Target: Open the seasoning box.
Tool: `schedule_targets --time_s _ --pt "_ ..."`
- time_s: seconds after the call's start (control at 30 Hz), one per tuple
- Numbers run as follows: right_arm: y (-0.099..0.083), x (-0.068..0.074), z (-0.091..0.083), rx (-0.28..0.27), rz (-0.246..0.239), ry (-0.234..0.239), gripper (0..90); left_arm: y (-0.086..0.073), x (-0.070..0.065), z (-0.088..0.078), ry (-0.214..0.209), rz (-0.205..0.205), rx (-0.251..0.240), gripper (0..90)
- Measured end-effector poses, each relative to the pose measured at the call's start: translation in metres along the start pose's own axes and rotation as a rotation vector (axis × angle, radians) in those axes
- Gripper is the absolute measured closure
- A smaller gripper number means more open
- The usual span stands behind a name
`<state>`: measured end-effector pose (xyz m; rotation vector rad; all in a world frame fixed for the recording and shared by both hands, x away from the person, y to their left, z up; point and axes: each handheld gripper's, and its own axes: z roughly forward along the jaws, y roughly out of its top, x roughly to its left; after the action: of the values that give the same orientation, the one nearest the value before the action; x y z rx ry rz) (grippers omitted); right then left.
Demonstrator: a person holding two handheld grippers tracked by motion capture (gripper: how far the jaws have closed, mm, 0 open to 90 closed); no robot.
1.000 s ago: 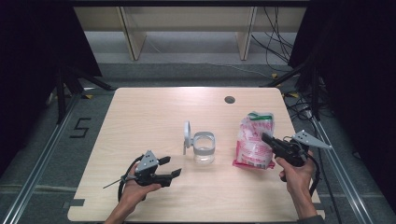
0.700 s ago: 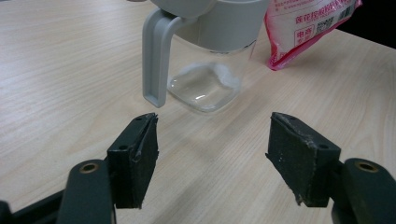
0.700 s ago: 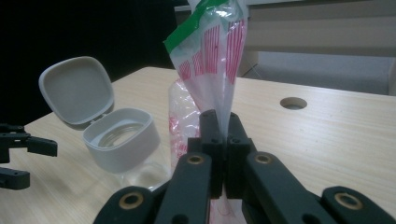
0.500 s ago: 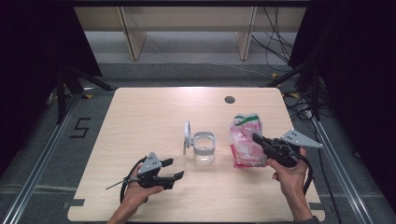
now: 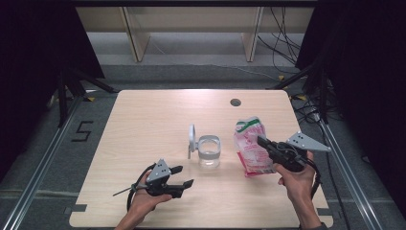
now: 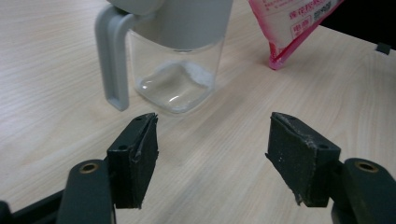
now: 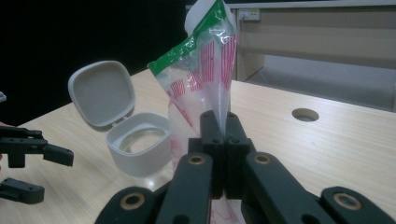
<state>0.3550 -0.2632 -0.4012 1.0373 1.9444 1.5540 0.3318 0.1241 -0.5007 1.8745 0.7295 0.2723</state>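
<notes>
A pink-and-white plastic bag (image 5: 251, 146) with a green top edge is gripped by the right gripper (image 5: 264, 143), whose jaws are seen pressed together on the bag's thin film in the right gripper view (image 7: 223, 140). The bag (image 7: 205, 79) is held upright at the right side of the wooden table (image 5: 158, 120), with its lower end close to the tabletop; whether it touches the surface cannot be told. The right gripper is carried by the person's right hand (image 5: 294, 179) near the table's right edge.

Just left of the bag, near the middle of the table, a clear jar (image 5: 209, 152) with a grey collar is placed, and its hinged grey lid (image 5: 191, 136) is swung open and stands upright at the jar's left side. A little white powder is seen at the bottom of the jar (image 6: 180, 65) in the left gripper view.

The left gripper (image 5: 183, 176) is held low by the left hand (image 5: 146, 199) at the near left of the table, pointed toward the jar. Its jaws are spread wide apart and nothing is held between them (image 6: 212, 154). A round hole (image 5: 235, 102) is cut in the far part of the table.
</notes>
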Motion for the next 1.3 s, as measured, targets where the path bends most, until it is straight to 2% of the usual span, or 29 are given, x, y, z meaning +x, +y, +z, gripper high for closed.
schedule_targets --time_s 0.07,0.17,0.27,0.33,0.37,0.4,0.43,0.47,0.53,0.6,0.63,0.67,0.7,0.73,0.77,0.8,0.83,0.87,0.93,0.97,1.0,1.07,1.1,1.2,1.23,1.27,1.3 --pt "0.001 0.003 -0.001 -0.003 0.022 0.007 90.0 0.000 -0.005 0.004 -0.008 0.000 0.000 32.9" --pt "0.004 0.003 -0.002 -0.013 0.008 0.022 90.0 0.000 -0.012 0.011 -0.028 0.004 0.001 33.0" --pt "0.007 0.010 -0.002 -0.017 -0.004 0.025 90.0 0.002 -0.022 0.023 -0.032 0.013 0.014 33.2" --pt "0.009 0.015 -0.002 -0.020 0.008 0.025 90.0 0.002 -0.030 0.032 -0.038 0.036 0.027 33.2" --pt "0.010 0.016 -0.001 -0.024 -0.004 0.039 90.0 0.003 -0.035 0.038 -0.053 0.042 0.030 33.2" --pt "0.012 0.018 -0.001 -0.023 -0.014 0.043 90.0 0.004 -0.040 0.042 -0.049 0.063 0.040 33.1" --pt "0.012 0.021 -0.002 -0.017 0.007 0.053 90.0 0.006 -0.046 0.049 -0.059 0.067 0.034 33.2" --pt "0.014 0.021 -0.001 -0.034 -0.023 0.065 90.0 0.008 -0.050 0.054 -0.052 0.084 0.038 33.2" --pt "0.014 0.026 -0.002 -0.032 0.009 0.078 90.0 0.011 -0.057 0.063 -0.059 0.085 0.029 34.0" --pt "0.016 0.030 -0.001 -0.045 -0.019 0.093 90.0 0.013 -0.062 0.071 -0.069 0.107 0.044 34.5" --pt "0.017 0.033 -0.002 -0.033 -0.018 0.099 90.0 0.013 -0.064 0.076 -0.080 0.111 0.047 35.1" --pt "0.017 0.037 -0.001 -0.033 -0.001 0.111 90.0 0.012 -0.067 0.080 -0.068 0.108 0.043 35.3" --pt "0.018 0.037 0.000 -0.042 -0.029 0.112 90.0 0.012 -0.068 0.083 -0.077 0.093 0.047 35.2" --pt "0.018 0.040 0.000 -0.037 -0.019 0.125 90.0 0.011 -0.069 0.085 -0.065 0.107 0.055 35.4" --pt "0.018 0.043 0.001 -0.043 -0.016 0.129 90.0 0.012 -0.070 0.086 -0.070 0.101 0.054 35.4" --pt "0.018 0.045 0.001 -0.040 -0.032 0.136 90.0 0.012 -0.071 0.086 -0.064 0.109 0.060 35.5" --pt "0.018 0.047 0.001 -0.037 -0.024 0.142 90.0 0.013 -0.072 0.088 -0.070 0.102 0.045 35.6" --pt "0.019 0.050 0.001 -0.033 -0.009 0.154 90.0 0.014 -0.073 0.088 -0.054 0.110 0.043 35.8" --pt "0.020 0.053 0.001 -0.035 -0.023 0.166 90.0 0.016 -0.076 0.089 -0.051 0.109 0.034 36.7" --pt "0.021 0.055 0.002 -0.048 -0.031 0.164 90.0 0.016 -0.079 0.090 -0.059 0.094 0.024 38.0" --pt "0.022 0.058 0.000 -0.040 -0.014 0.168 90.0 0.017 -0.078 0.090 -0.052 0.117 0.038 38.4" --pt "0.023 0.059 0.001 -0.059 -0.035 0.178 90.0 0.018 -0.080 0.091 -0.034 0.139 0.047 38.8" --pt "0.024 0.061 0.000 -0.058 -0.036 0.183 90.0 0.018 -0.080 0.093 -0.048 0.135 0.040 40.9" --pt "0.025 0.064 0.001 -0.071 -0.038 0.198 90.0 0.019 -0.084 0.095 -0.025 0.149 0.036 49.4" --pt "0.025 0.065 -0.001 -0.054 -0.030 0.190 90.0 0.019 -0.085 0.095 -0.021 0.153 0.030 53.4" --pt "0.025 0.063 0.001 -0.074 -0.047 0.192 90.0 0.019 -0.086 0.096 -0.018 0.156 0.030 57.2" --pt "0.024 0.065 0.000 -0.058 -0.025 0.202 90.0 0.019 -0.087 0.097 -0.016 0.158 0.023 63.8"
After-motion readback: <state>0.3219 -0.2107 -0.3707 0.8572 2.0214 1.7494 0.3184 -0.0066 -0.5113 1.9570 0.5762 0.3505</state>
